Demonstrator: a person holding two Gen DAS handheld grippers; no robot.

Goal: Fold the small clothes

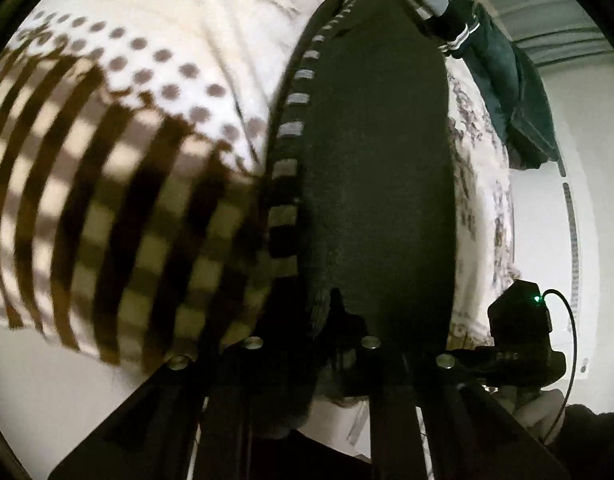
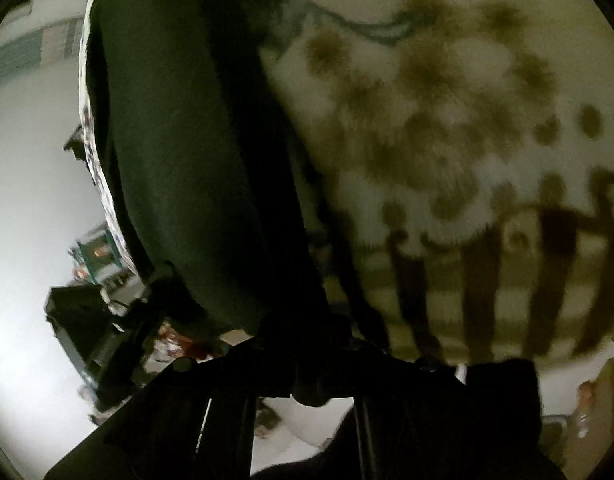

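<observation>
In the left wrist view, a small garment (image 1: 371, 184) hangs down the middle in front of the blanket (image 1: 119, 152). The blanket spreads out to its left. More clothes (image 1: 503, 80) lie behind it on the right, and the other gripper (image 1: 523, 336) sits low on the right.

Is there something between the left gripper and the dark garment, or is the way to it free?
Nothing visible stands between them. The dark garment begins right at the left gripper; its near edge lies at the fingers, above the patterned blanket. The picture is too dark to tell whether the fingers pinch the cloth.
</observation>
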